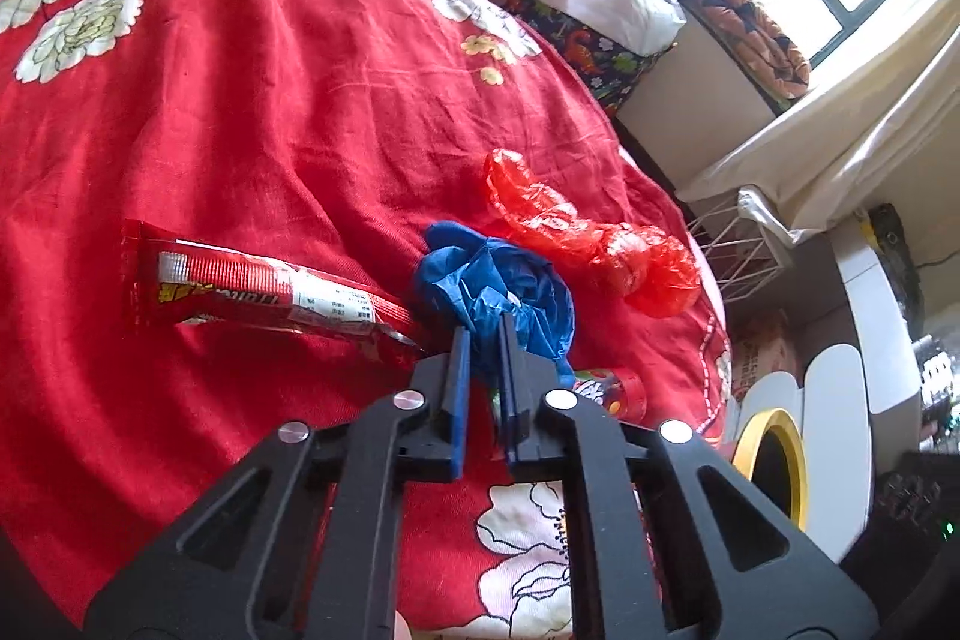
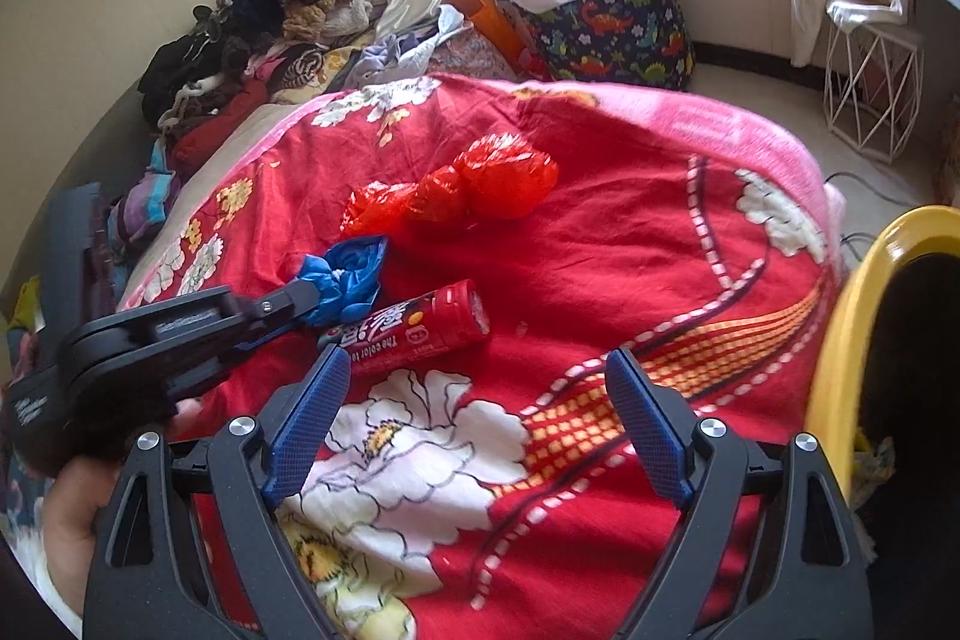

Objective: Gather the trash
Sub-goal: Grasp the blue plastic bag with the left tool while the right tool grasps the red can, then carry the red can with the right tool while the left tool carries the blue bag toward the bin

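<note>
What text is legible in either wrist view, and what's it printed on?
"The color to" (cut off): white lettering on the red candy tube, beside large Chinese characters I can't make out.
Long red snack wrapper: yellow characters and a white panel of small print, both too blurred to read.
Left gripper body: small white lettering, too small to read.
Cardboard box on the floor: faint print, unreadable.

A bed covered by a red floral blanket (image 2: 600, 250). On the blanket lie a crumpled red plastic bag (image 2: 462, 187), a crumpled blue bag (image 2: 354, 274) just beside it, a red candy tube (image 2: 420, 334) on its side, and a long red snack wrapper (image 1: 264, 292).
</note>
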`<control>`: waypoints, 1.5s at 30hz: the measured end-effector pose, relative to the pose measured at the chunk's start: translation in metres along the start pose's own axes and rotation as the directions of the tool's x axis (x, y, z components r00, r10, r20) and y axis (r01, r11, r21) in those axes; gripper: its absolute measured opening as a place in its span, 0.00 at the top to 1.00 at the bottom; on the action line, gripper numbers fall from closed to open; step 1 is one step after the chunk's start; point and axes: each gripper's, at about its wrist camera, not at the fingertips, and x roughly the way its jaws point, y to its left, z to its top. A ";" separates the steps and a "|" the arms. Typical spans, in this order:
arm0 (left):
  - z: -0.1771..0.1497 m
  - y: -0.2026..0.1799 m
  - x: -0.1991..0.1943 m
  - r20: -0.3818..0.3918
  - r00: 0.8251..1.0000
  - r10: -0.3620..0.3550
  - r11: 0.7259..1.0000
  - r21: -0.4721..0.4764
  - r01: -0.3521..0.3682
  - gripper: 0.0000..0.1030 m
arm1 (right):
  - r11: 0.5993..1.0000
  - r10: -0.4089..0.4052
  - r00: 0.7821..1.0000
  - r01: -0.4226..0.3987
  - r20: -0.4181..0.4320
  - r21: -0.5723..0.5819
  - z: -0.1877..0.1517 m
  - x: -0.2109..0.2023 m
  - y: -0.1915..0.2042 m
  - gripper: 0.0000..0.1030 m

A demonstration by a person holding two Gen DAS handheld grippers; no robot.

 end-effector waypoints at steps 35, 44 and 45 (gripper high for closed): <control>-0.004 -0.029 -0.100 0.228 0.969 -0.089 0.991 0.115 0.064 0.98 | 0.971 0.238 0.971 -0.238 -0.008 -0.007 0.020 -0.016 0.018 0.65; -0.011 -0.052 -0.107 0.229 0.966 -0.121 0.983 0.164 0.084 0.98 | 0.987 0.153 0.984 -0.148 0.094 -0.058 0.018 -0.071 -0.007 0.67; -0.012 -0.055 -0.108 0.228 0.965 -0.125 0.982 0.170 0.087 0.98 | 0.989 0.143 0.985 -0.138 0.101 -0.055 0.018 -0.074 -0.011 0.67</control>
